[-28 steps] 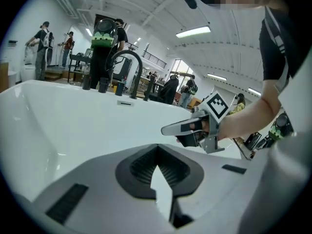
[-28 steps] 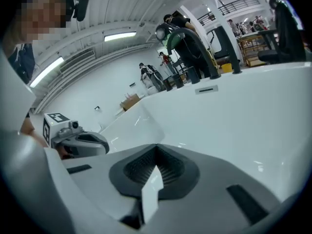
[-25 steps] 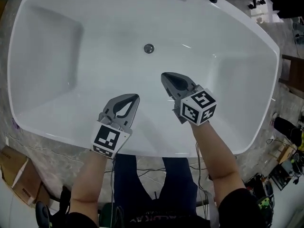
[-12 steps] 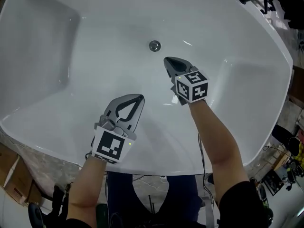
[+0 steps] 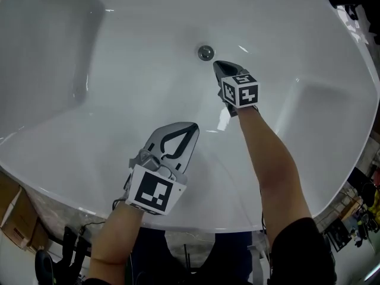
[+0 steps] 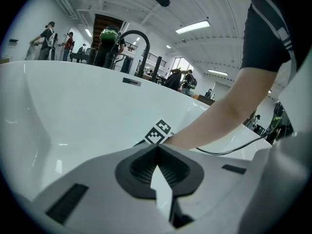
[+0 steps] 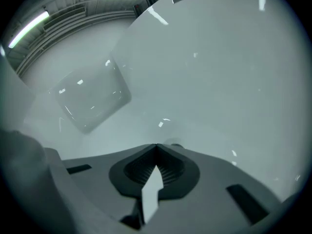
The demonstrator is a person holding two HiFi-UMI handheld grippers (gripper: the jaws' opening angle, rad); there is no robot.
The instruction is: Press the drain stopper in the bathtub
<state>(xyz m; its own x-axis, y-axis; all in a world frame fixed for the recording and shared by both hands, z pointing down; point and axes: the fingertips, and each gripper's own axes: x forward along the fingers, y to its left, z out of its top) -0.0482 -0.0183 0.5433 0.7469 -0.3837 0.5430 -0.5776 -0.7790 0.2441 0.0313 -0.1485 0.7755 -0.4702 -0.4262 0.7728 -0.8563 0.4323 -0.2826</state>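
**Right gripper poised beside the stopper, press not yet made**

From where I stand, the job looks close but not done. The drain stopper sits in the floor of the white bathtub, toward its far side. The right gripper is reached deep into the tub, its tip just beside the stopper on the near right, not on top of it. In the right gripper view its 2 jaws are clenched tip to tip with nothing between them, and a sliver of the stopper's round edge shows just past the tip. Whether the tip touches the tub floor, I can't tell.

The left gripper hangs well apart from the stopper, nearer the person's side, jaws likewise pressed together and empty. It seems to have no part in this.

What remains, I'd judge, is to bring the right tip over the stopper and push down. I can't make out whether the stopper stands raised or sunk.
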